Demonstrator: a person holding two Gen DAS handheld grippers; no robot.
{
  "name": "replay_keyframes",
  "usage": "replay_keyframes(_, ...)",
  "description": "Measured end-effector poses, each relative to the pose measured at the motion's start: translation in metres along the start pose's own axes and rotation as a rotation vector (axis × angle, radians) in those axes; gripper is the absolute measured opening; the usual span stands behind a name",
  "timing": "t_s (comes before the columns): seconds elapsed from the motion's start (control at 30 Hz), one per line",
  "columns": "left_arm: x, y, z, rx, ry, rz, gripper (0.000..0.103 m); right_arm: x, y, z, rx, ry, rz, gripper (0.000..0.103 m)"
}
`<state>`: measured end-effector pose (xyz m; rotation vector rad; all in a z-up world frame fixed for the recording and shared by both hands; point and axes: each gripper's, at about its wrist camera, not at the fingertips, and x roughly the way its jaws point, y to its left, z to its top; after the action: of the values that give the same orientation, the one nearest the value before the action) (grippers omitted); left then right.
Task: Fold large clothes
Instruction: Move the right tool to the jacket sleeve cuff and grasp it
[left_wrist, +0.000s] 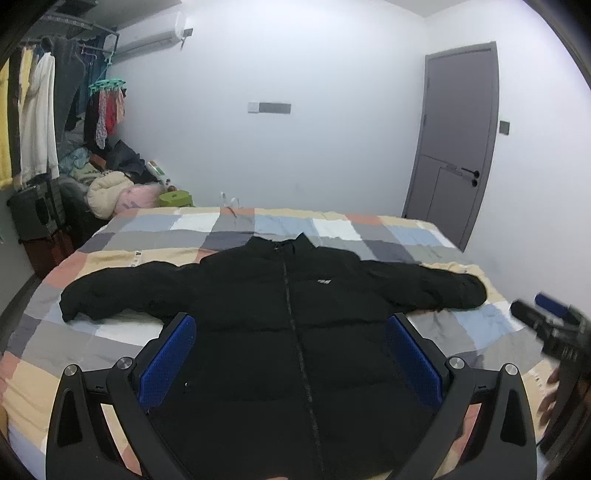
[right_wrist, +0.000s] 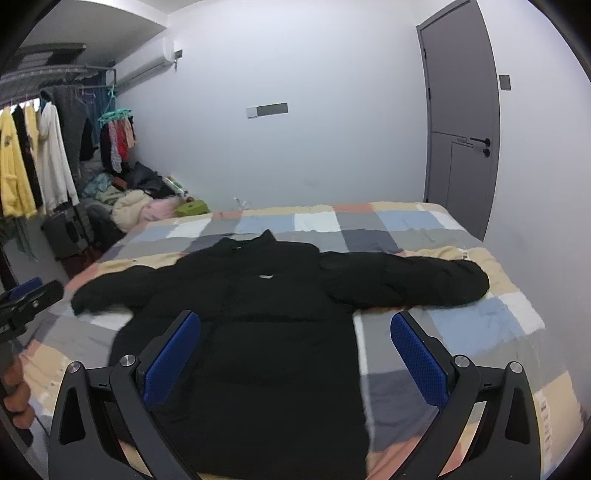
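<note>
Through the left wrist camera we see our left gripper (left_wrist: 291, 343) spread wide and grasping nothing, held above the black jacket (left_wrist: 273, 332). The jacket lies flat and zipped on the checked bedspread (left_wrist: 147, 236), sleeves stretched out to both sides. Our right gripper (left_wrist: 535, 308) shows blurred at the right edge; there we cannot tell its state.

Through the right wrist camera our right gripper (right_wrist: 295, 343) is likewise released, over the jacket's (right_wrist: 258, 332) right edge, and the left gripper (right_wrist: 33, 291) shows at the left edge.
</note>
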<state>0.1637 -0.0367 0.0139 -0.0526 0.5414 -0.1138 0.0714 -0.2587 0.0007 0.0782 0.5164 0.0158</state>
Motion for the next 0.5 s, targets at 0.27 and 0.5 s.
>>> replay_keyframes(0.27, 0.057, 0.025, -0.021, -0.036, 0.049, 0.001, 0.103, 0.067, -0.055, -0.002, -0.001, 0.041, -0.071, 0.103)
replay_keyframes(0.5, 0.104, 0.043, -0.037, -0.058, 0.105, 0.003, 0.103, 0.126, -0.106, -0.009, 0.035, 0.075, -0.151, 0.103)
